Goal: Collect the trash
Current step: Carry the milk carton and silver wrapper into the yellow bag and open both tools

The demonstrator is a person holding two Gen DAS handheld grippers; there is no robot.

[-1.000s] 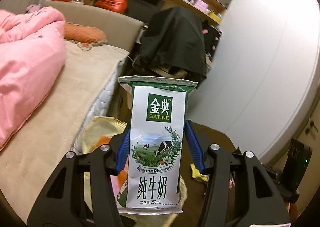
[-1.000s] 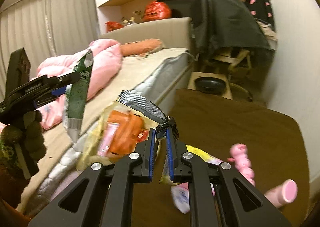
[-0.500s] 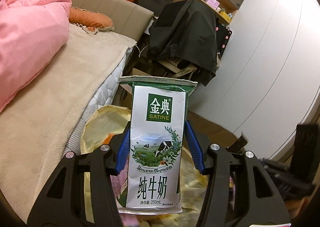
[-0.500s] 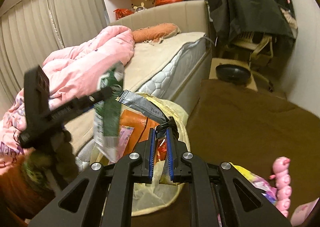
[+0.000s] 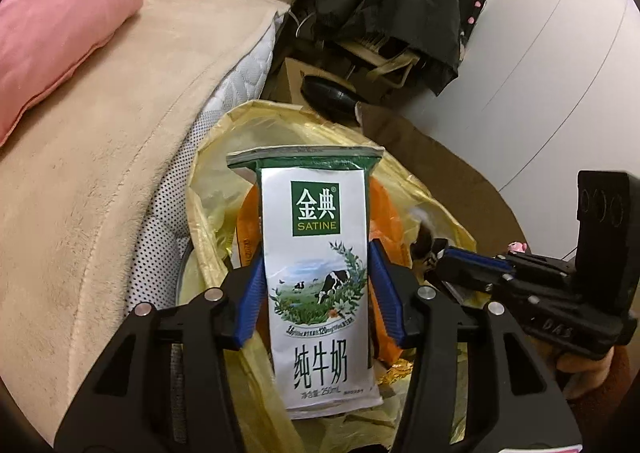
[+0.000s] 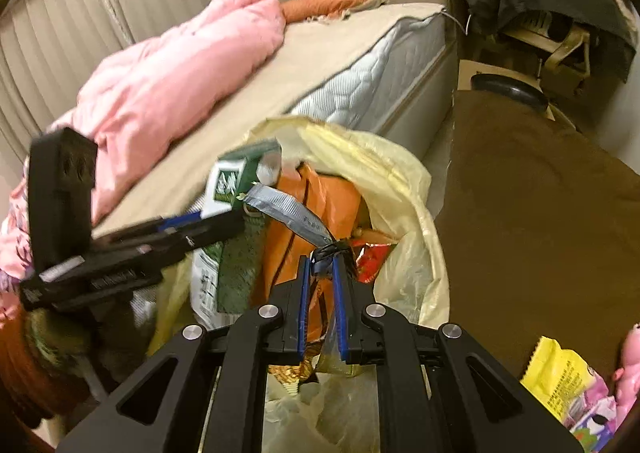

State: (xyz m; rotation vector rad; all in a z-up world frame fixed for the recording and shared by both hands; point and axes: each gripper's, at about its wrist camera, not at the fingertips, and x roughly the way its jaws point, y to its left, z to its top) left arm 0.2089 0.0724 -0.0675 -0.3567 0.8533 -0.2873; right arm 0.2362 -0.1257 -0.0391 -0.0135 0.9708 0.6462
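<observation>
Milk carton [image 5: 320, 285] centre frame in left wrist view, upright, clamped across its narrow sides by left gripper [image 5: 318, 293] — blue pads on both edges, about mid-height. Flattened top seam, walls look slightly caved: judged empty, so light, thin card, crushes easily. Glossy print, likely slippery; hold at mid-body edges seems right, firm but not hard.

Directly behind and below: yellow trash bag [image 5: 404, 169], mouth open, orange wrapper [image 5: 384, 209] already inside. Bag beside the bed [image 5: 132, 125], on the left of frame.

Right wrist view: right gripper [image 6: 320, 273] clenched on a thin dark wrapper strip [image 6: 288, 209], silver band trailing up-left over the bag mouth. Foil — limp, weightless, will flutter and cling; pinch at the bunched end holds well.

Lower right: more litter, a yellow packet [image 6: 560, 373], on the brown floor covering [image 6: 540, 213] — not yet collected.

Both items poised over the bag; release probably next.
</observation>
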